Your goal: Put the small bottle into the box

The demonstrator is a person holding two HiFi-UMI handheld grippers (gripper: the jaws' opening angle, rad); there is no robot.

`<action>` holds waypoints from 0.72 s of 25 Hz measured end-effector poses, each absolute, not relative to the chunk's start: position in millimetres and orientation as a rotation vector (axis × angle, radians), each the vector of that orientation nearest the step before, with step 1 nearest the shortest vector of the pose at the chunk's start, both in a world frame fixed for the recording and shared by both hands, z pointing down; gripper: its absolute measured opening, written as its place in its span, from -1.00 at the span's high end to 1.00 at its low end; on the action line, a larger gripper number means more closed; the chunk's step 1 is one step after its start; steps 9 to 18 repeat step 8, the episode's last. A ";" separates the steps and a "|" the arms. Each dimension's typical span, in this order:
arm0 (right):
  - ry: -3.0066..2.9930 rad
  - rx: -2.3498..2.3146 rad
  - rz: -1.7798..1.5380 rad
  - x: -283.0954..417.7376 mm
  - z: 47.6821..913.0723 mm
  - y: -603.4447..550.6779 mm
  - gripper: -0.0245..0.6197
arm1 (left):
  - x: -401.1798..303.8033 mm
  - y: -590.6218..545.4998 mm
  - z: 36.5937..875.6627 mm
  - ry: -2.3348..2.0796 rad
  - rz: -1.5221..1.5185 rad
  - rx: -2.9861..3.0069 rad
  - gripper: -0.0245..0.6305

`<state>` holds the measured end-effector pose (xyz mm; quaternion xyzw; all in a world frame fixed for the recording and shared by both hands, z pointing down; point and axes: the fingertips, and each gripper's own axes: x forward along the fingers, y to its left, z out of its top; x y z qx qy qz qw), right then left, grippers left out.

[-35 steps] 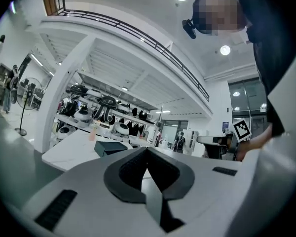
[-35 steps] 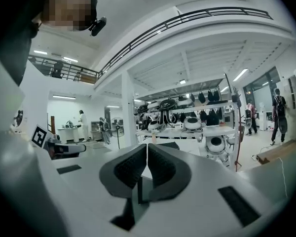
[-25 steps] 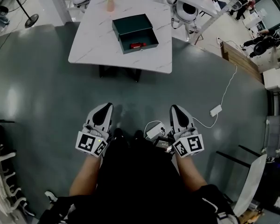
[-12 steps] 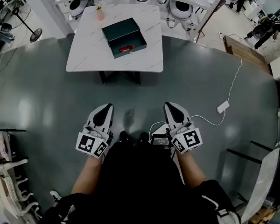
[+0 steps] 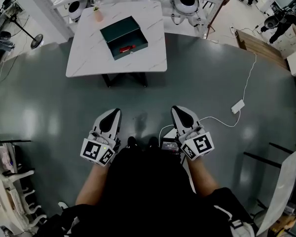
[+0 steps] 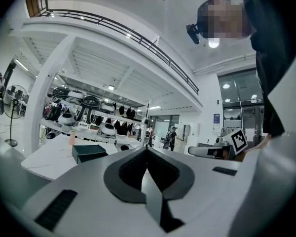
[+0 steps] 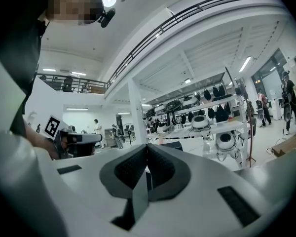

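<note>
Left gripper (image 5: pixel 113 113) and right gripper (image 5: pixel 178 110) point level toward the table (image 5: pixel 89 58), jaws together.

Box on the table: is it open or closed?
Open. The box has its lid flipped back, and a red thing shows inside.

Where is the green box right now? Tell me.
In the head view, the green box sits open on the white table, upper left of centre; a pinkish bottle stands beyond its far left corner.
</note>
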<state>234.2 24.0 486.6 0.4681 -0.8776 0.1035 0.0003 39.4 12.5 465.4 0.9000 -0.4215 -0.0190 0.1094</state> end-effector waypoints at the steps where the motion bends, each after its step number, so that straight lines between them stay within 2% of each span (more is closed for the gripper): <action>1: -2.758 1.473 0.331 235.9 487.6 24.2 0.82 | 39.9 12.9 465.7 -1.242 -0.050 2.643 0.88; 18: -2.779 1.452 0.318 252.2 490.6 18.9 0.82 | 58.3 13.2 468.3 -1.238 -0.009 2.643 0.88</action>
